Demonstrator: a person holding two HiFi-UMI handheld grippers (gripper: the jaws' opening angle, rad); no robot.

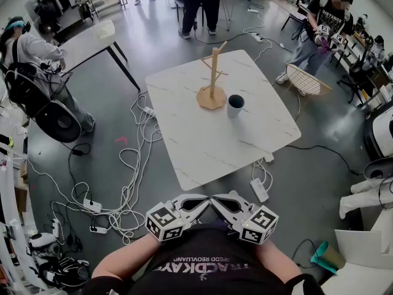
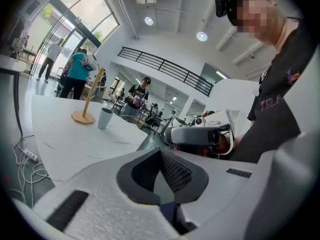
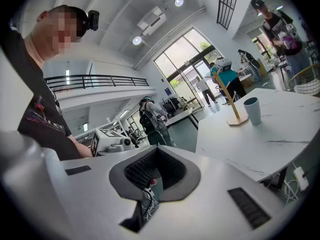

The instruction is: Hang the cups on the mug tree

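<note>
I've got both grippers pulled in against the torso, short of the table's (image 1: pixel 202 146) near edge, well apart from anything on it. Left hand-held gripper (image 1: pixel 199 201): jaws pressed together, nothing between them. Right hand-held gripper (image 1: pixel 220 203): same, closed tight and empty. Their tips point at each other, nearly meeting.

The cup (image 1: pixel 235 105) is dark, upright, mouth up, and standing on the table's far half, toward its right edge. It's just beside the round base of the wooden mug tree (image 1: pixel 212 78); I can't tell if they touch. The mug tree is upright near the far corner, pegs bare. White cables (image 1: pixel 132 165) lie tangled on the floor off the table's left edge.
</note>
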